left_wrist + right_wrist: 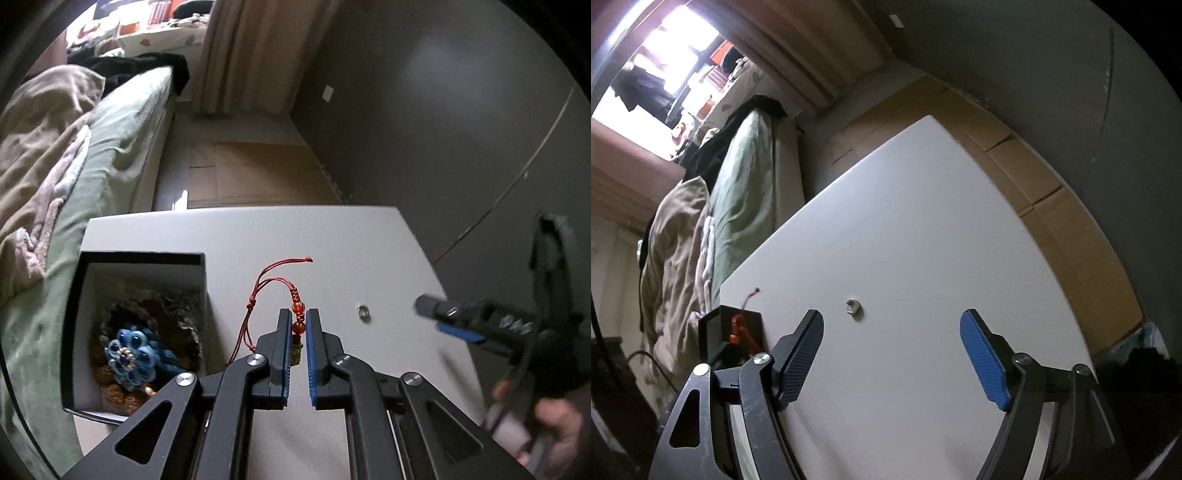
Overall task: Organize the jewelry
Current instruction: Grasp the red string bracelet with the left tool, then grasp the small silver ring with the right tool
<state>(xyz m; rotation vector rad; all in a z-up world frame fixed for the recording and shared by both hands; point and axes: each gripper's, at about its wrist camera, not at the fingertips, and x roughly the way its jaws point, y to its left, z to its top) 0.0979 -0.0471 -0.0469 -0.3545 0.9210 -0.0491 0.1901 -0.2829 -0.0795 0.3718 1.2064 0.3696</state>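
White rectangular table (240,236). Open black square box (140,258) at table's left, blue beaded flower ornament (129,354) inside. Left gripper (298,325), jaws narrowed around red corded bead bracelet (291,295). Right gripper (892,325), jaws wide, empty. Small silver ring (364,312) on table between grippers.

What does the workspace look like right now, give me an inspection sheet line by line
Surface: white table, mostly bare.
Job's things: red cord bracelet with orange beads; small silver ring lying loose; open box holding a blue flower ornament.
Clutter: nothing seen.
Grippers: left claw nearly closed around the bracelet's beads, contact unclear; right claw wide open, empty, short of the ring.
Cables: a dark cord beside the bed.
Surroundings: bed with green sheet, curtain, grey wall.
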